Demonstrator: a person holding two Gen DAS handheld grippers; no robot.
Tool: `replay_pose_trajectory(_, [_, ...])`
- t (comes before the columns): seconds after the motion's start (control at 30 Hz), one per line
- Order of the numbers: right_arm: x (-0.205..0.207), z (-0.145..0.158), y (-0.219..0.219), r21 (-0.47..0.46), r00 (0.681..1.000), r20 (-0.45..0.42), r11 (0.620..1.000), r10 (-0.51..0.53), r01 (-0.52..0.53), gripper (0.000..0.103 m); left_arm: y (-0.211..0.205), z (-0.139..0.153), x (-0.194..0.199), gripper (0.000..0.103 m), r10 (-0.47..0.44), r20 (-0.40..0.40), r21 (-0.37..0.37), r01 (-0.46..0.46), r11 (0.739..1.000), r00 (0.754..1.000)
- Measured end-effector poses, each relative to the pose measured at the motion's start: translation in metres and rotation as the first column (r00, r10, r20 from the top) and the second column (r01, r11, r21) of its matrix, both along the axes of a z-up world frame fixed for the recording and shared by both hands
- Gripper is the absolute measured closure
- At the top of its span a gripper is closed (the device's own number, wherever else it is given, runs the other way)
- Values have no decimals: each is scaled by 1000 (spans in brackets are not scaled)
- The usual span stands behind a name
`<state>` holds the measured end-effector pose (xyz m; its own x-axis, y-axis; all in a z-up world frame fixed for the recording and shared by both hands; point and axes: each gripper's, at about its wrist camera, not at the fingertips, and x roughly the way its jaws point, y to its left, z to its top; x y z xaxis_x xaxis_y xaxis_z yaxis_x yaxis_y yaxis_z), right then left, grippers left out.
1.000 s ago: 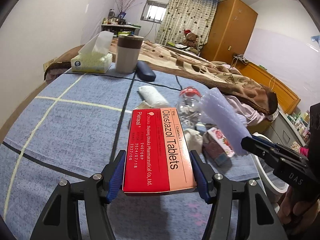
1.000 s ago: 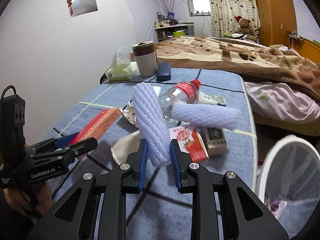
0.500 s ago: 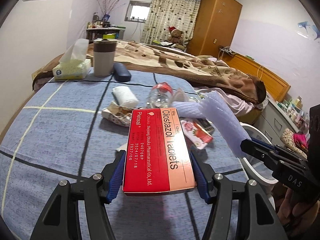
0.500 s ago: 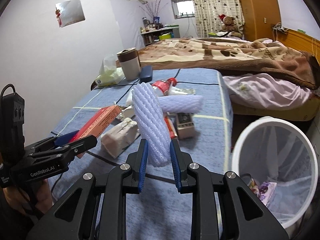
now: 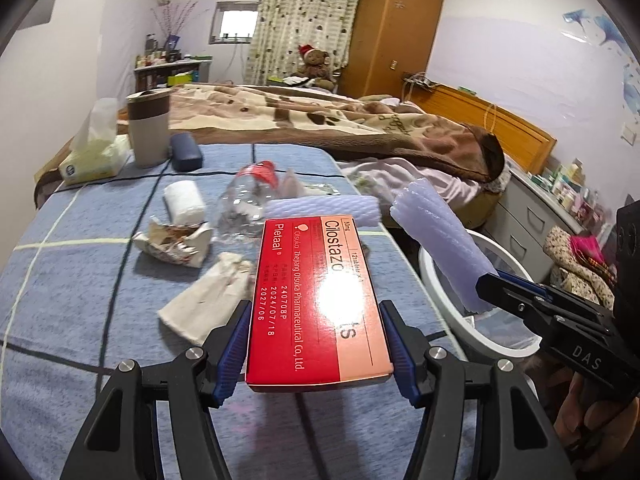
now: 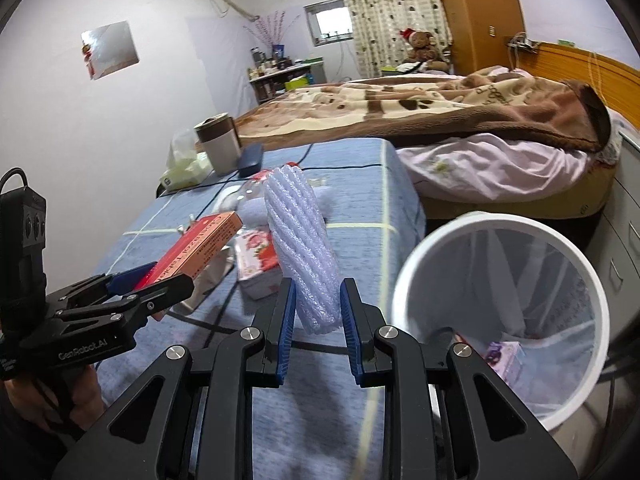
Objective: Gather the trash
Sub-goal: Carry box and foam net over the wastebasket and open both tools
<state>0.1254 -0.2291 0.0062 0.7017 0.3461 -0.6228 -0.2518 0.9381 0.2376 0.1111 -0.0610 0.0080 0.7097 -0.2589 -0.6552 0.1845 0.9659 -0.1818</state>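
Beyond both my claws the bed (image 5: 320, 120) with its brown blanket fills the far side of the room. Under my claws is the desk (image 5: 72, 264) in a blue checked cloth. Just past my right claw (image 6: 318, 312), to its right and lower, stands the white bin (image 6: 500, 320) with its mouth open and a few scraps inside; nothing lies between that claw and the rim.

Ahead of my left claw (image 5: 316, 344) the remaining trash is scattered on the desk: a clear bottle (image 5: 248, 200), a second foam sleeve (image 5: 324, 208) lying flat, a crumpled wrapper (image 5: 172, 240), a white roll (image 5: 184, 200) and a cloth pouch (image 5: 208, 300) nearest to the claw's left finger. Further off sit a mug (image 5: 148, 132), a tissue box (image 5: 92, 160) and a dark case (image 5: 186, 156).

My left claw is spread wide and clamped on a red pill box (image 5: 316, 304), lifted clear of the desk. My right claw is squeezed nearly closed on a pale foam sleeve (image 6: 304, 256), which stands upright between the blue pads.
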Motion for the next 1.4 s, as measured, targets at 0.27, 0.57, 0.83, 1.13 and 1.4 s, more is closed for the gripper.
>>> replay_pose_trajectory(0.27, [-7, -8, -31, 12, 997, -16, 997, -81, 81, 79, -37, -1, 8, 41, -76, -11, 17, 76, 997, 997])
replay_pose_trajectory(0.57, [-15, -14, -64, 12, 984, -39, 985, -173, 174, 79, -84, -6, 19, 41, -166, -26, 33, 167, 985, 986])
replay_pose_trajectory(0.83, [-16, -19, -87, 3, 969, -52, 971, -240, 241, 79, -119, -9, 29, 41, -241, -36, 43, 242, 969, 970])
replay_pose_trajectory(1.13, [-16, -27, -103, -25, 952, -85, 956, -295, 294, 79, -146, -23, 44, 41, -316, -76, 18, 318, 948, 946])
replay_pose_trajectory(1.4, [-13, -32, -112, -40, 941, -117, 948, -317, 315, 75, -163, -32, 57, 40, -370, -102, -11, 371, 929, 923])
